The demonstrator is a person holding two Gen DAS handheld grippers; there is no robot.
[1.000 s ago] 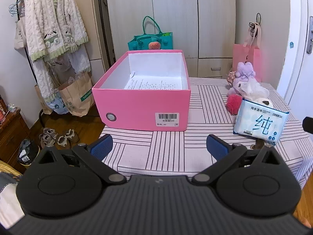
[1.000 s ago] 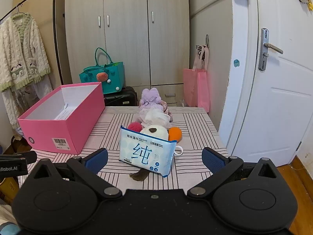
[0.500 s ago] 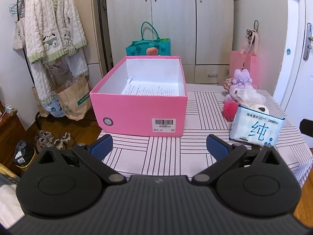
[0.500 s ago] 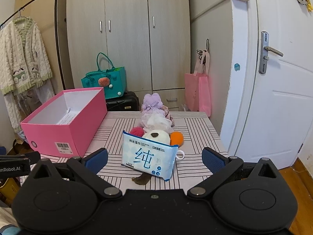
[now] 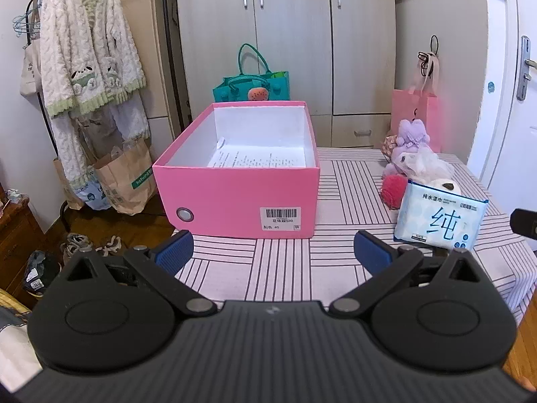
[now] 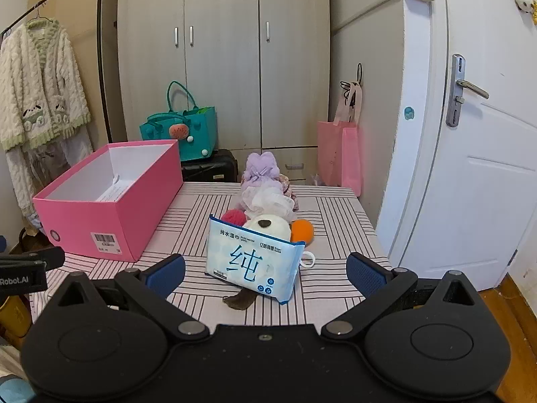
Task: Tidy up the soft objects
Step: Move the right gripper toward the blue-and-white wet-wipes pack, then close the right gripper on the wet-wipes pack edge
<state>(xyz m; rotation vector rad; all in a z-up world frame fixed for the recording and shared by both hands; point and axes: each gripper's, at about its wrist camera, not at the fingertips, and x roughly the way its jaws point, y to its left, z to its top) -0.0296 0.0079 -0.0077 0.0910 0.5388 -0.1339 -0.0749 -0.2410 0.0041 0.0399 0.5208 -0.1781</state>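
The wet-wipes pack [image 6: 253, 265], propped against the plush pile [image 6: 268, 208] at the worktop's [image 6: 335, 215] near right beside the pink box [image 6: 110, 221], is judged light, squashy and slippery, best pinched across its top edge; both the right hand-held gripper [image 6: 265, 270] and left hand-held gripper [image 5: 273, 248] are held apart, empty.

Left gripper [image 5: 272, 251]: matt black plastic body, ribbed top; fingers [image 5: 174, 250] padded in blue textured rubber. Right gripper [image 6: 265, 270]: same finish, dusty.
Ahead of left fingers: pink box [image 5: 241, 194], smooth matt card, white inside, printed paper sheet [image 5: 258, 159] on floor of box, metal eyelet in front wall.
Worktop [image 5: 285, 268]: striped cloth cover.
Ahead of right fingers: wipes pack [image 6: 253, 262], glossy crinkled plastic film; behind it fuzzy plush toys [image 6: 265, 198], white mesh puff.
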